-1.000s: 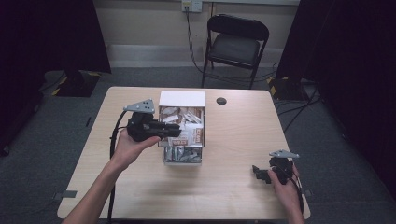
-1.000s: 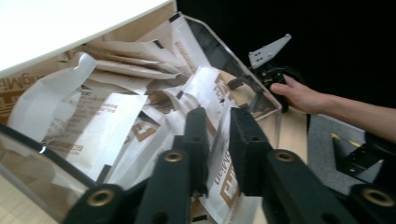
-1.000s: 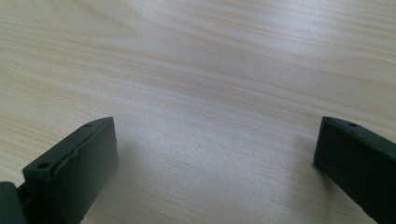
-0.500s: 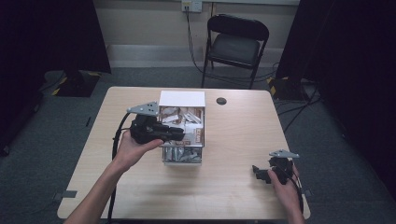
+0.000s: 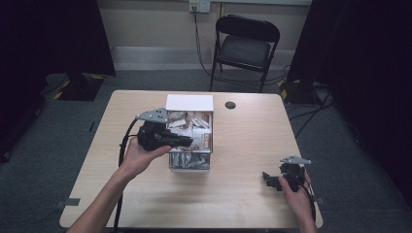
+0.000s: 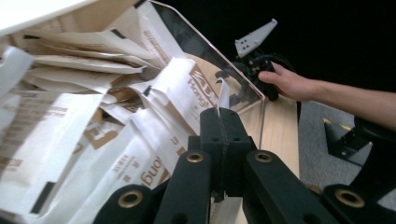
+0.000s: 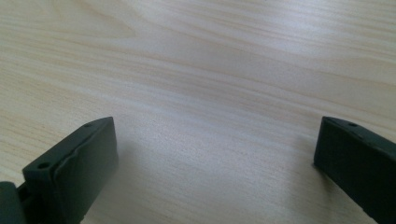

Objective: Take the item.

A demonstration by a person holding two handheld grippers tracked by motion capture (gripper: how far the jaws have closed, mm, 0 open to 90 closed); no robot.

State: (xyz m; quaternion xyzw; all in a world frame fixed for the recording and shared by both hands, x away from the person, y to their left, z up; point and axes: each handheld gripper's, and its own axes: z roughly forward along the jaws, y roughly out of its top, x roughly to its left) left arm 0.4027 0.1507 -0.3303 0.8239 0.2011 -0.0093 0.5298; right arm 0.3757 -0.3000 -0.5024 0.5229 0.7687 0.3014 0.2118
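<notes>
white-and-brown paper packets (image 6: 140, 121), crumpled, brown lettering

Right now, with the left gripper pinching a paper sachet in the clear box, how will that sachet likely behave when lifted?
Probably floppy: the sachet is thin, creased paper, and the left gripper pinches just its edge. Likely light, being flat and small. It may drag neighbouring sachets, since they lie packed and overlapping in the clear box.

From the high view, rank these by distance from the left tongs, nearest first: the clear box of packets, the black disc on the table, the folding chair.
1. Clear box of packets: directly under the left tongs, table centre.
2. Black disc: on the table beyond the box, toward the far edge.
3. Folding chair: on the floor past the table, by the wall.
</notes>
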